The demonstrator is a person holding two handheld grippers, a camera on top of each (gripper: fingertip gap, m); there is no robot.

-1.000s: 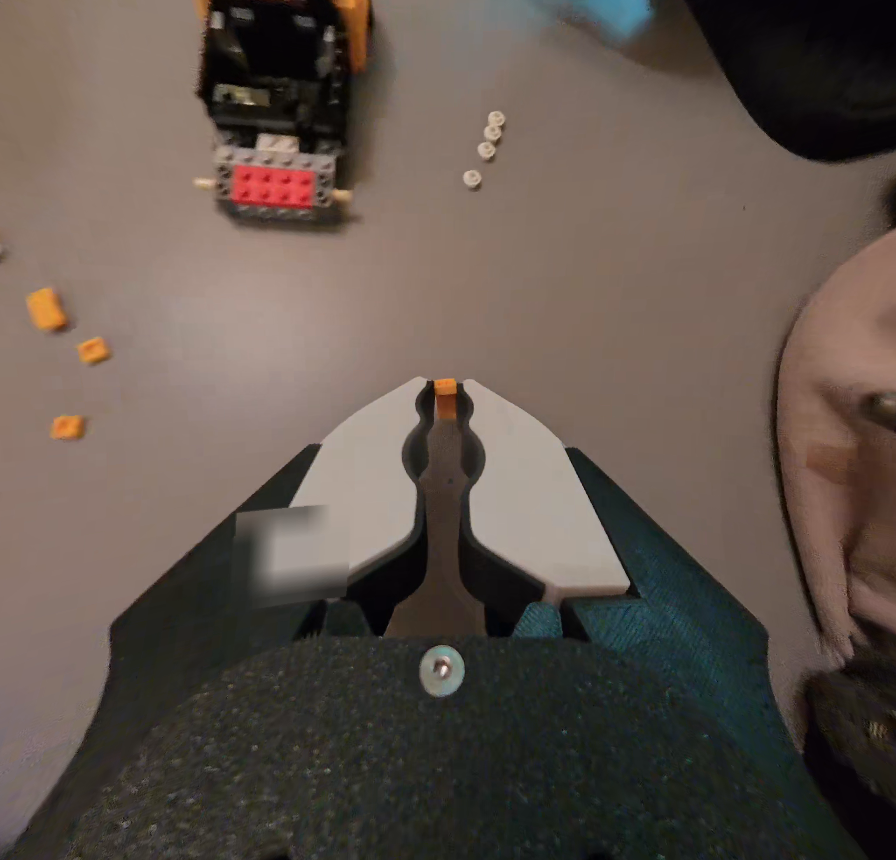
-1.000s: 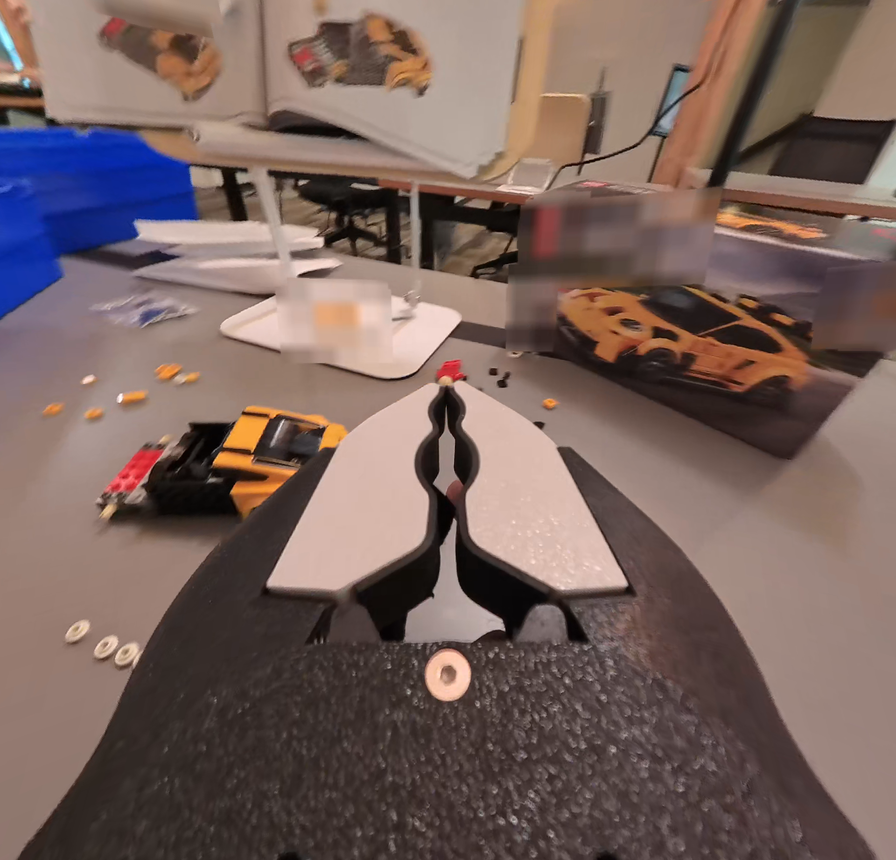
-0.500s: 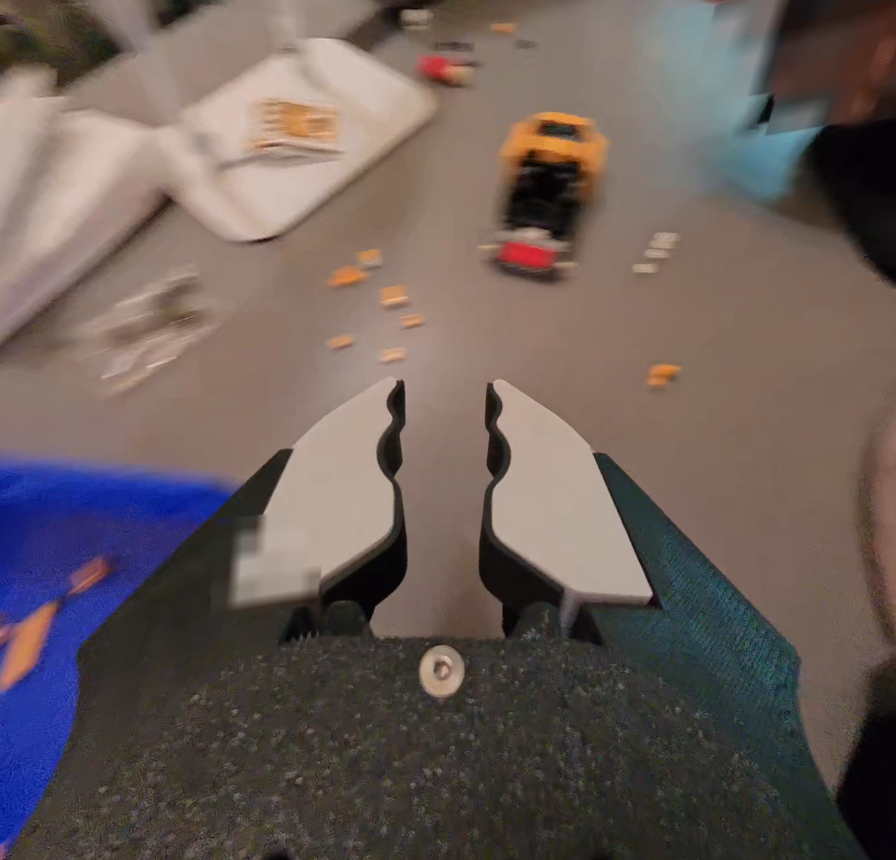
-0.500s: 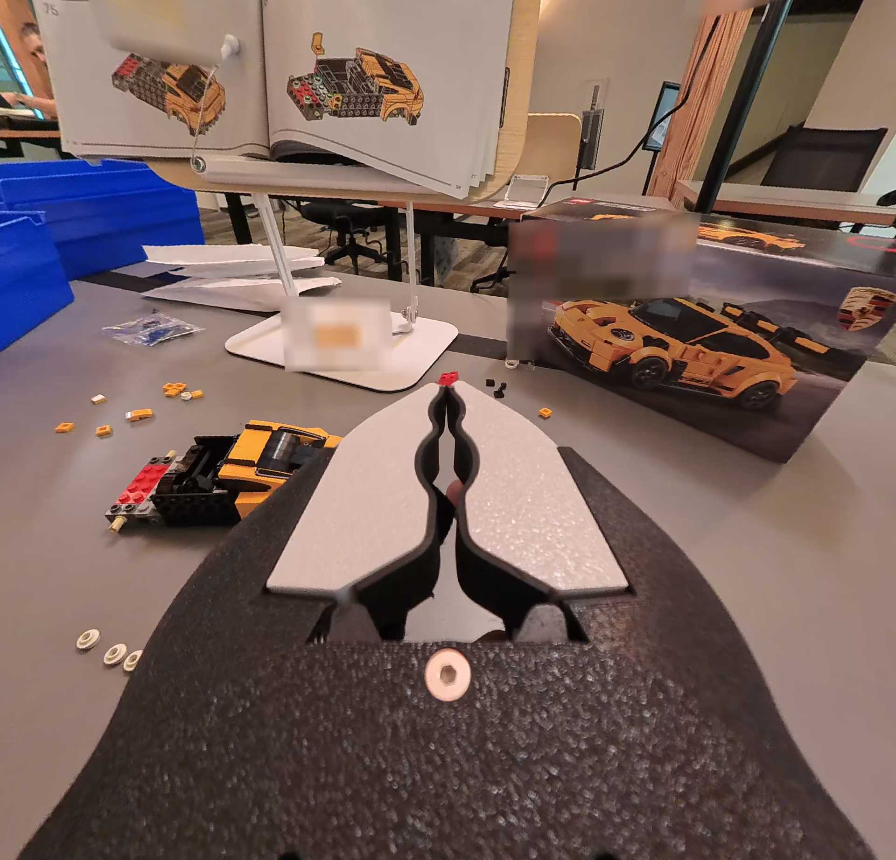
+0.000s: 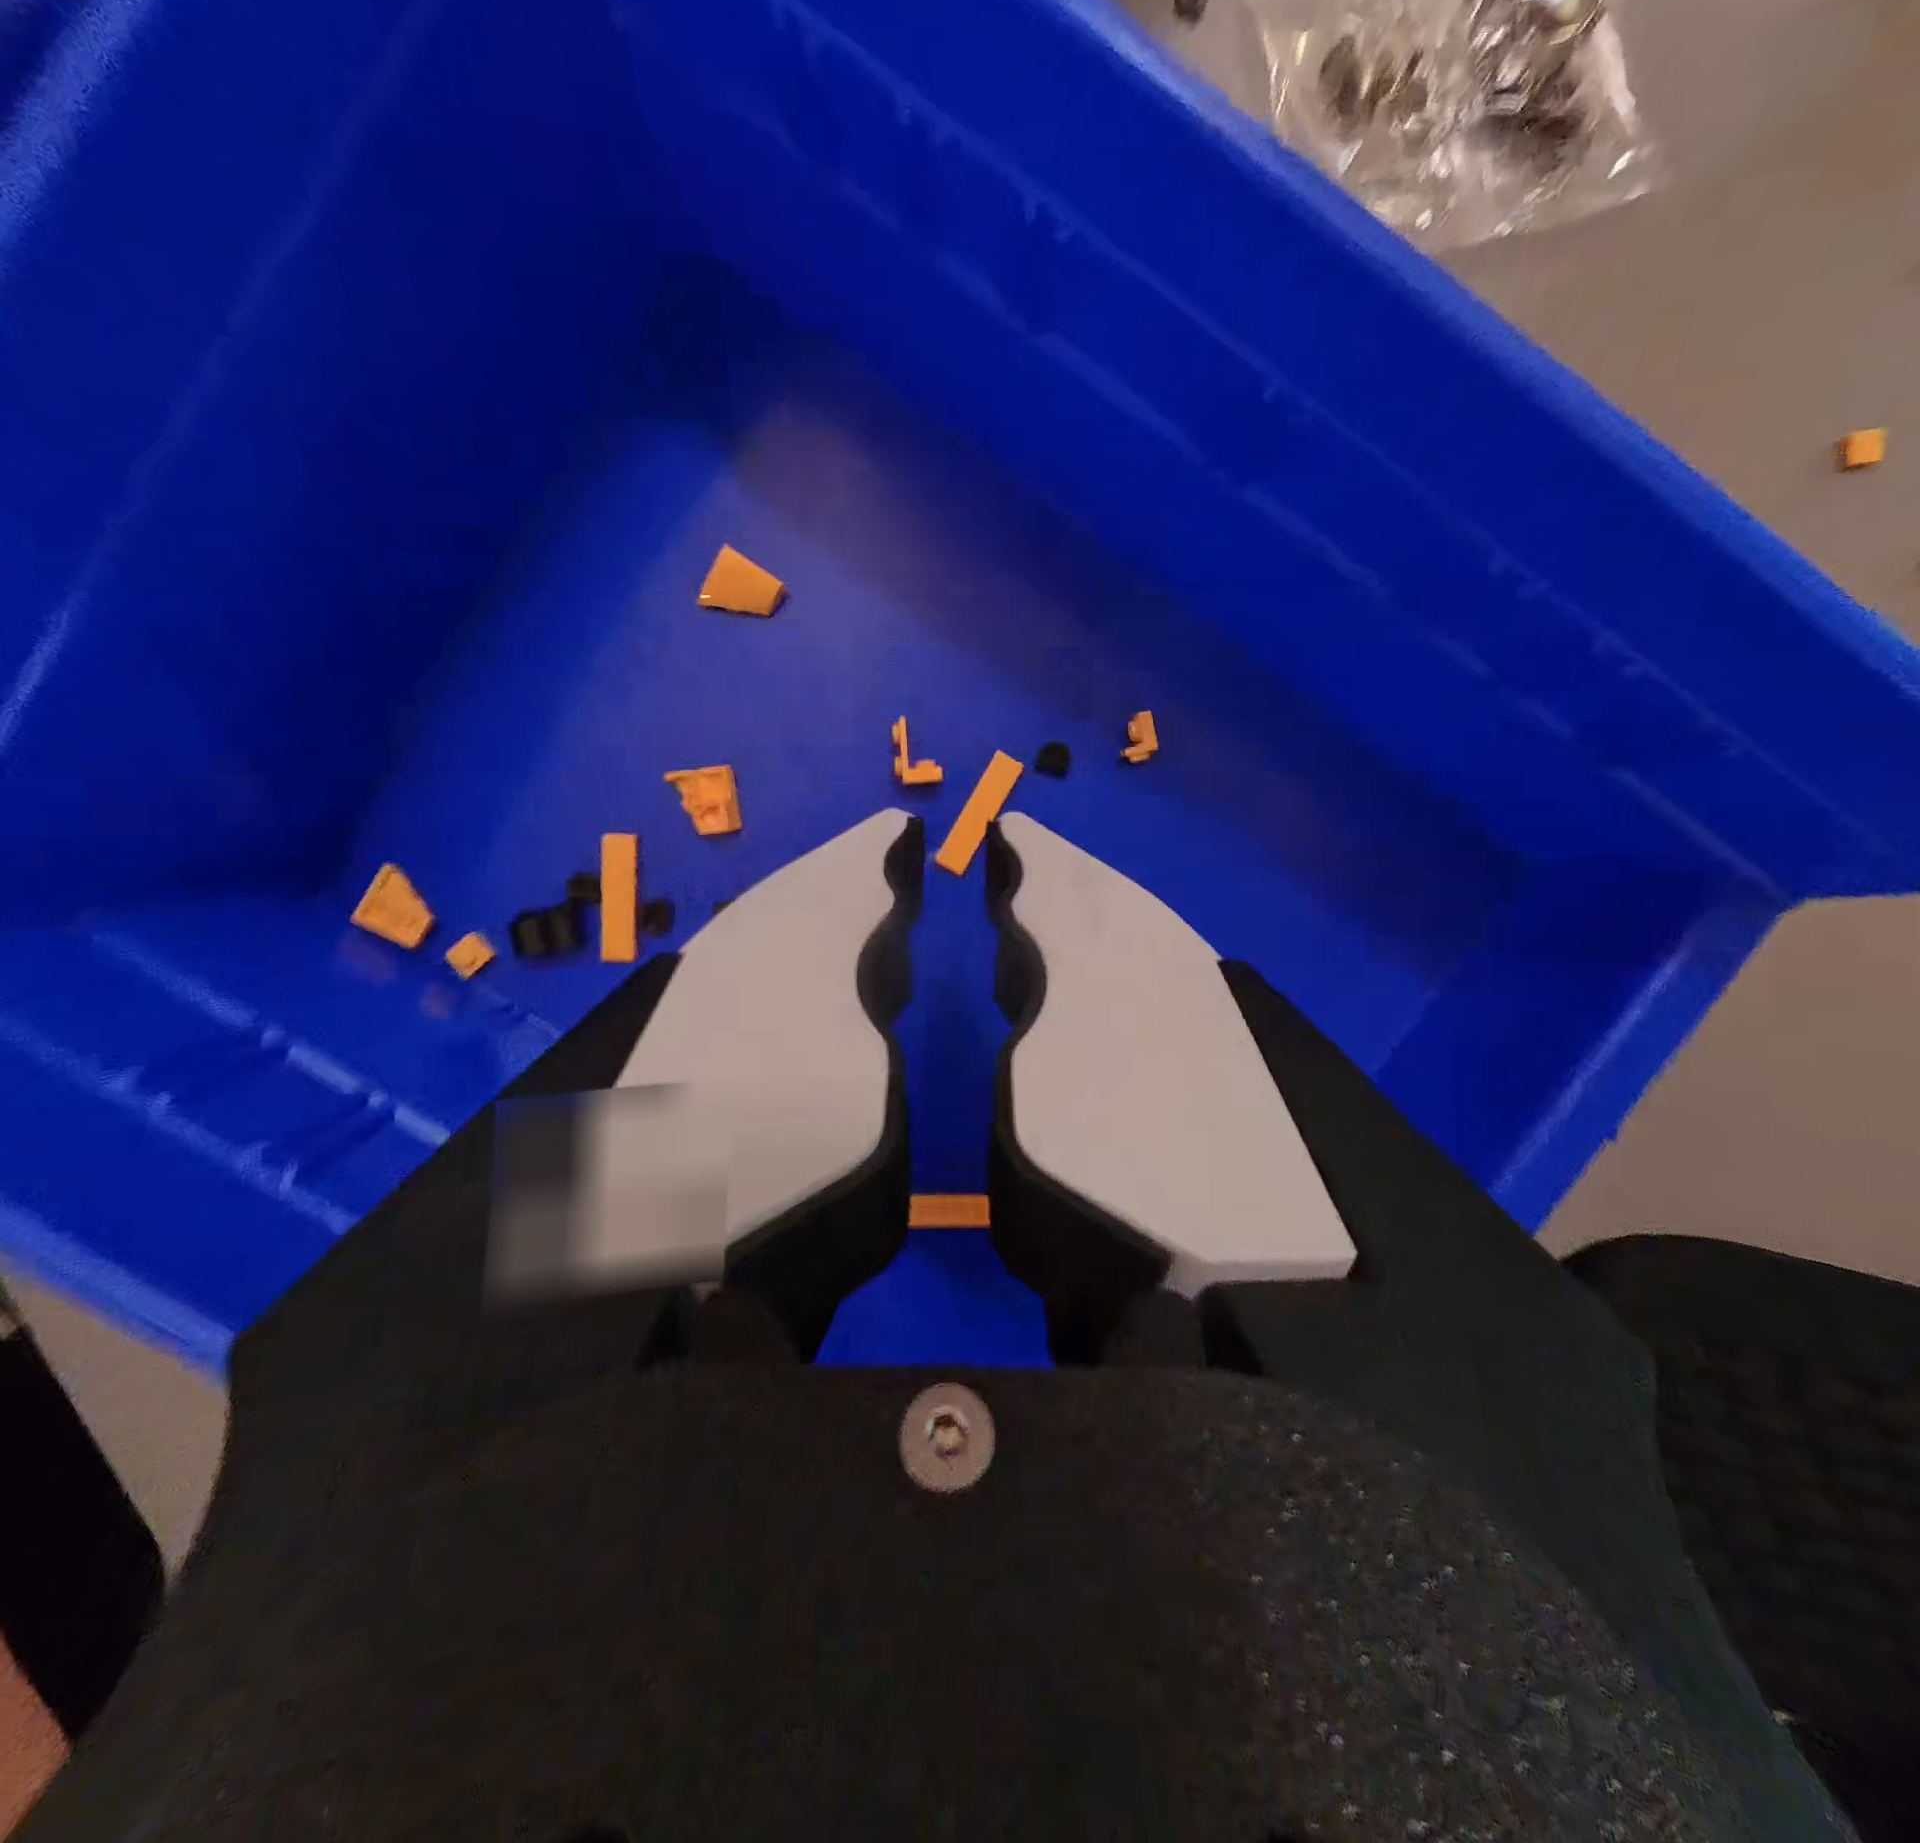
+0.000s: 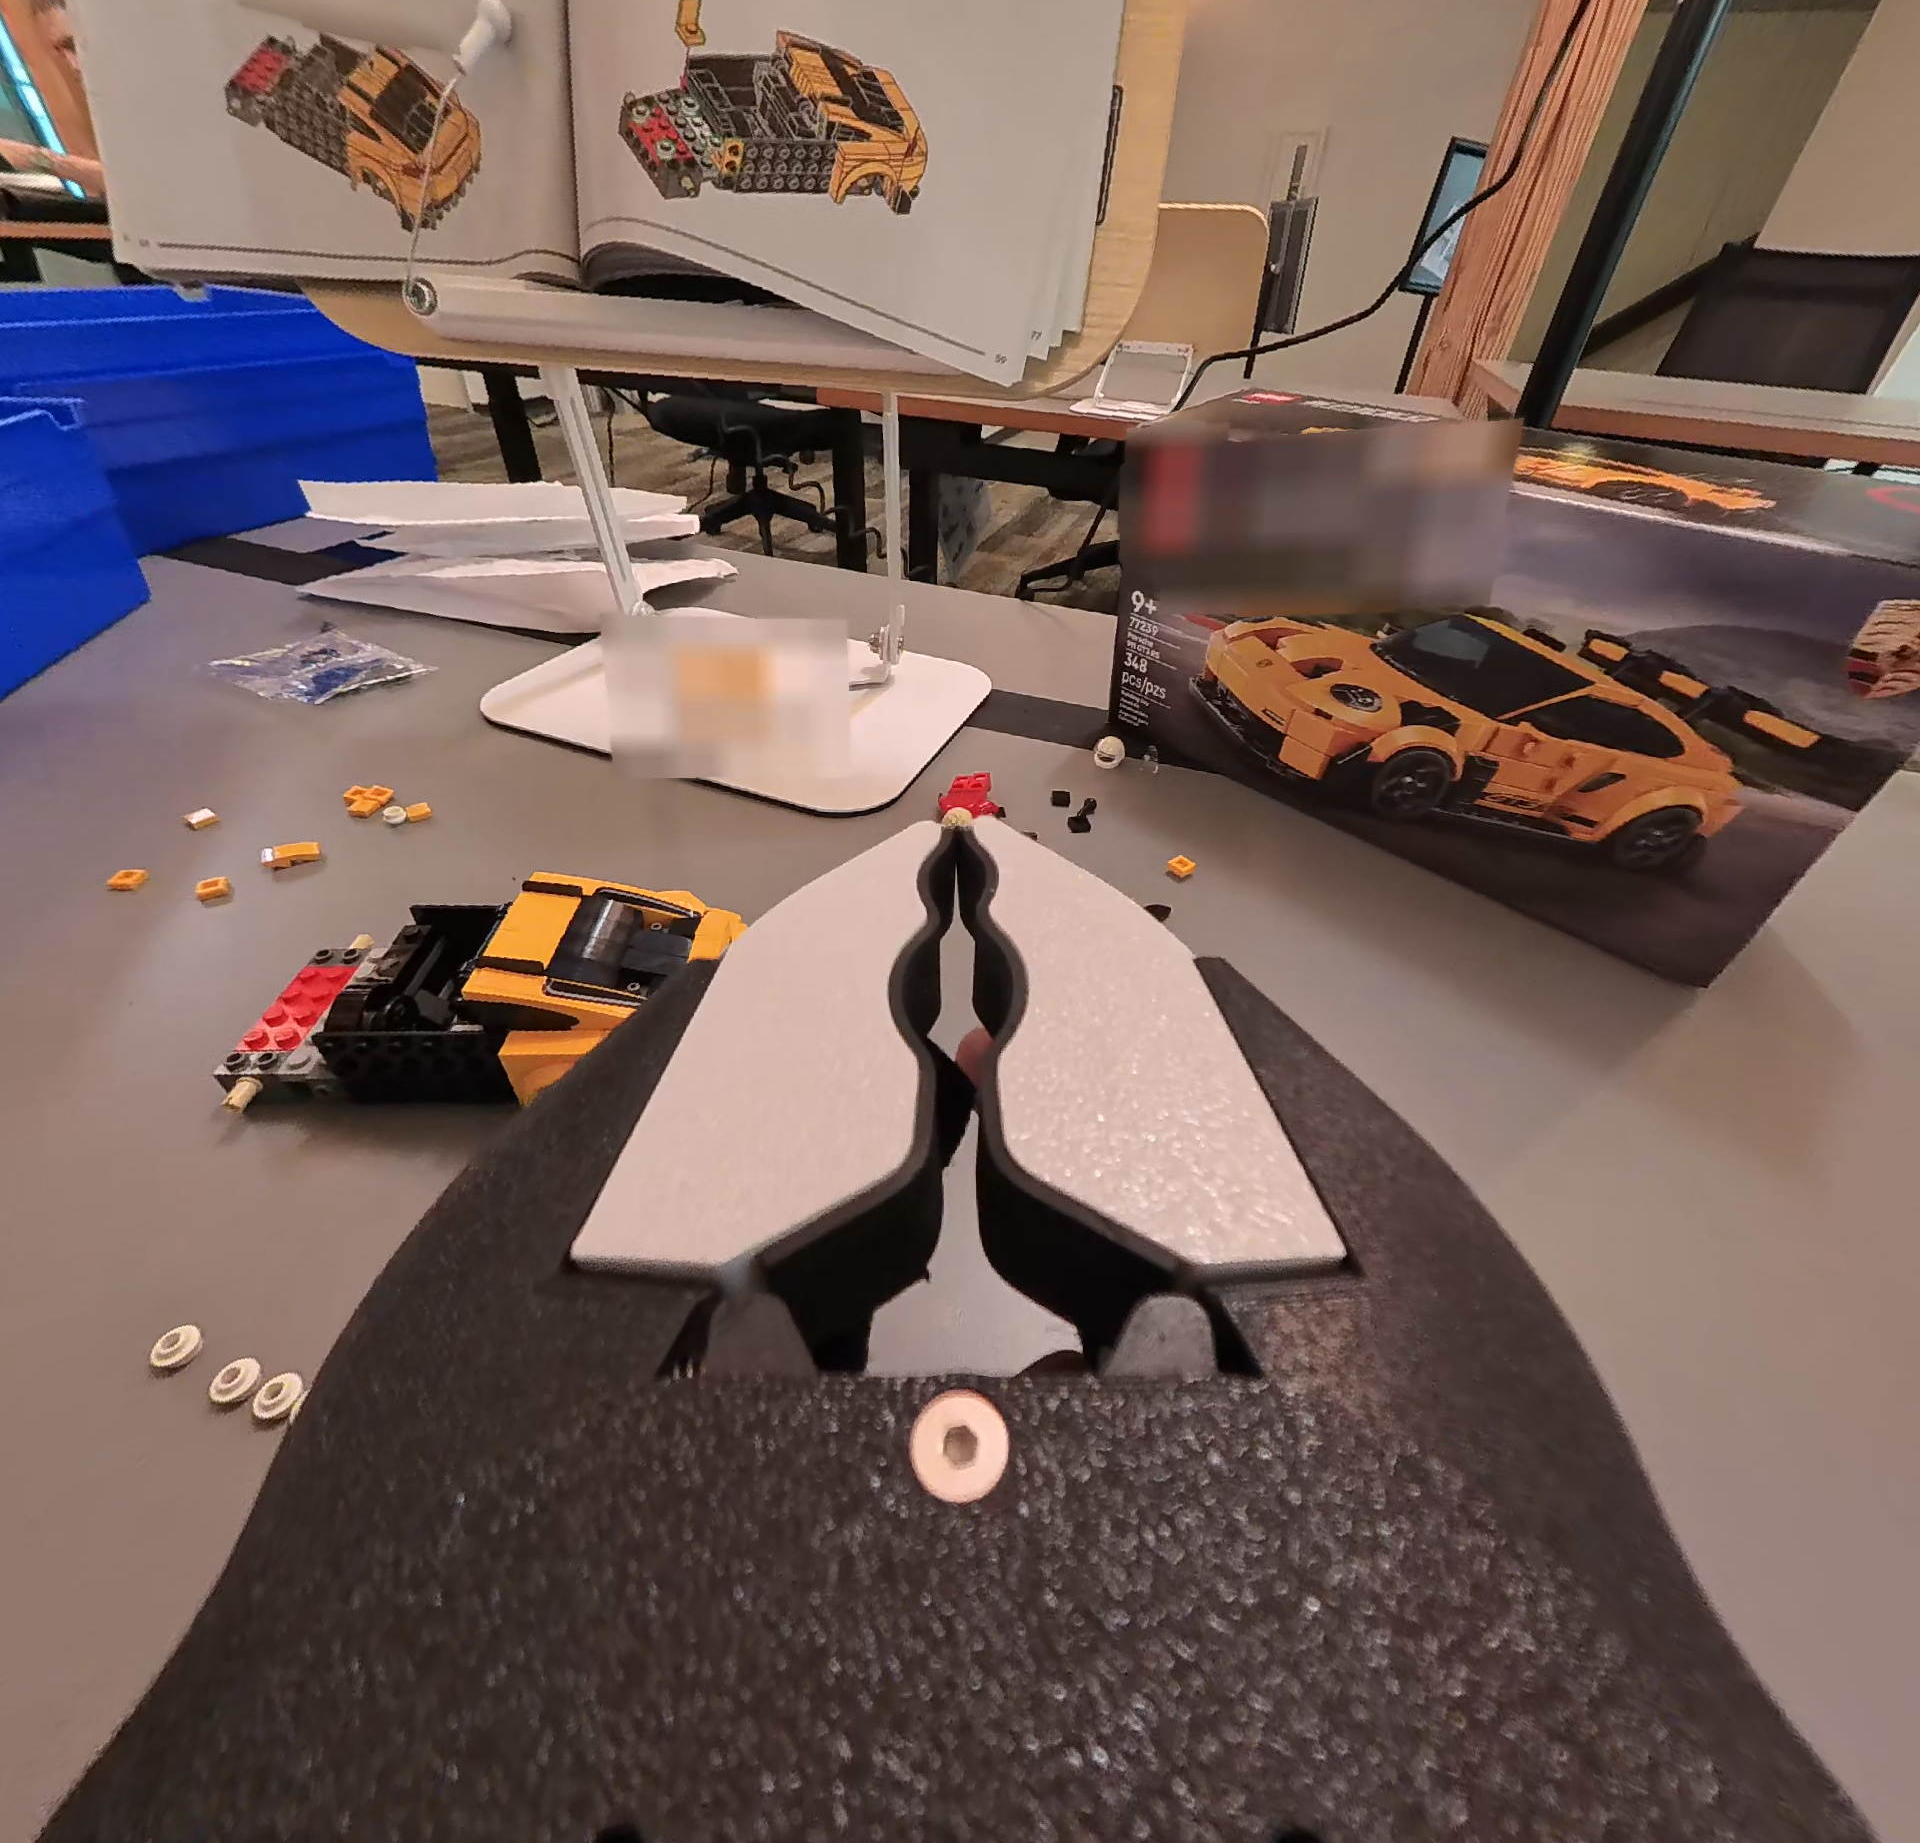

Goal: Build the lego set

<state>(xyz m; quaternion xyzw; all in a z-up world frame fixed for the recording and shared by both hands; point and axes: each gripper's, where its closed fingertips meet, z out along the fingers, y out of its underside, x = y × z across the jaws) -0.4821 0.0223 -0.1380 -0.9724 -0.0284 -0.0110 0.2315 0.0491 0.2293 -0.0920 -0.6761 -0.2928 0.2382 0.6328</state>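
My left gripper hangs over the inside of a blue bin with its jaws a little apart. A flat orange plate lies slantwise between the fingertips on the bin floor. There is a gap between it and the left pad, so it is not gripped. Several other orange pieces and black pieces lie on the bin floor. My right gripper hovers above the grey table, shut, with a tiny cream round piece pinched at its tips. A partly built yellow and black brick car stands to its left.
A plastic bag of parts lies beyond the bin. On the table are the set's box, an instruction book on a white stand, a red piece, cream round plates, loose orange pieces and blue bins. Spacing between my two grippers at the tips: around 60 cm.
My left gripper held a small orange piece a second ago, then opened without it, swung left over the blue bin and narrowed its jaws. The right gripper stayed shut and nearly still.
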